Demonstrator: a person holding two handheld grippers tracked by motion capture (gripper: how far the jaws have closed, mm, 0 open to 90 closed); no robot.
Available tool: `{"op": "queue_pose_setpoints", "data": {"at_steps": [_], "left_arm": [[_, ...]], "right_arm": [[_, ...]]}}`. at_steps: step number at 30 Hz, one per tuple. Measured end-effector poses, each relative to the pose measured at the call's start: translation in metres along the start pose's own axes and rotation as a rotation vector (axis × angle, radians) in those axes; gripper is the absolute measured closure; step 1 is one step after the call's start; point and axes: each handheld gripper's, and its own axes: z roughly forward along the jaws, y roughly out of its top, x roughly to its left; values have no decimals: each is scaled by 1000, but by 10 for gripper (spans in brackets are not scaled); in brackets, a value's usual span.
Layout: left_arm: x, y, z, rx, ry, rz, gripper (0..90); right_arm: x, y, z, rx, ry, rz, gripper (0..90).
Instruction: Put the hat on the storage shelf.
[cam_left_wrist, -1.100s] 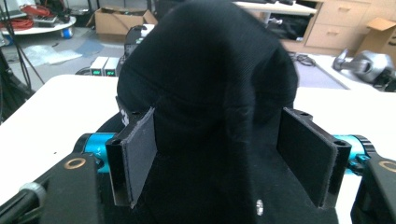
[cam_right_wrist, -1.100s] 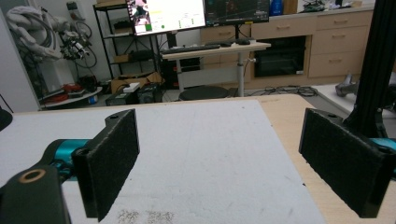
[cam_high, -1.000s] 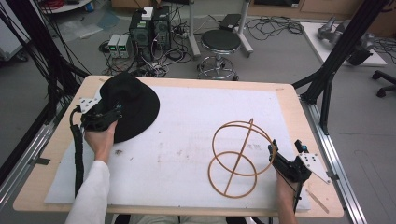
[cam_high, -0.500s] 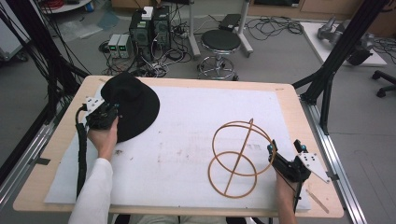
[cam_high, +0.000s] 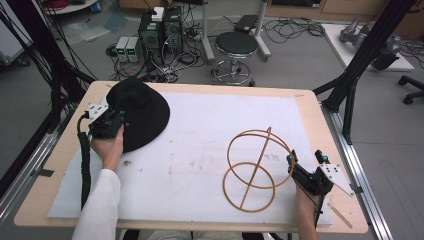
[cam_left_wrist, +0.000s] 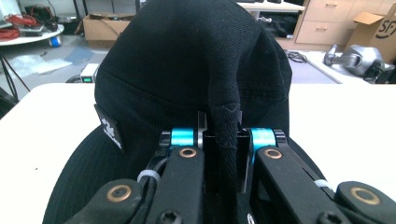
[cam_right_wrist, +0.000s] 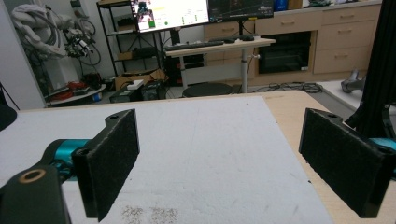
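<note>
Black hat (cam_high: 137, 112) fabric is pinched in the left gripper (cam_left_wrist: 223, 140); right gripper (cam_right_wrist: 233, 163), released, sits beside a wooden ring frame (cam_high: 252, 167).

Legible text is scarce. A cardboard box (cam_left_wrist: 373, 29) at the upper right of the left gripper view bears the letters "SF". The black hat (cam_left_wrist: 187, 70) carries a small side label (cam_left_wrist: 110, 128) with a white mark, too small to read.

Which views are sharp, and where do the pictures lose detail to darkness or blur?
High view: soft, even light; the black hat is a flat dark shape. Left gripper view: the hat's weave is sharp, the room behind blurred. Right gripper view: the right gripper pads are crisp, the monitor glares.
</note>
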Motion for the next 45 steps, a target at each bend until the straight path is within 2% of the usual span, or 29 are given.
{"op": "queue_pose_setpoints", "data": {"at_steps": [6,9,14,17,23,28,33,38,45], "left_arm": [[5,4,-7,-21,-24,2,875],[6,8,-13,-55,-41,-1,875],[6,15,-24,-106,-43,-1,874],[2,21,-33,-165,-39,0,874],[-8,40,-49,-266,-94,4,874],[-19,57,-64,-317,-140,40,874],[-28,68,-77,-384,-186,52,874],[-35,78,-89,-448,-211,79,874],[-40,87,-106,-533,-236,74,873]], "right_arm": [[0,0,0,0,1,-2,114],[0,0,0,3,0,-1,114],[1,0,0,2,0,-2,114],[1,0,0,4,0,-4,114],[1,0,1,2,-2,-7,114],[1,0,1,3,-8,-16,115],[1,0,1,3,-7,-14,115],[1,0,1,3,-4,-10,114],[1,0,1,3,-1,-11,114]]}}
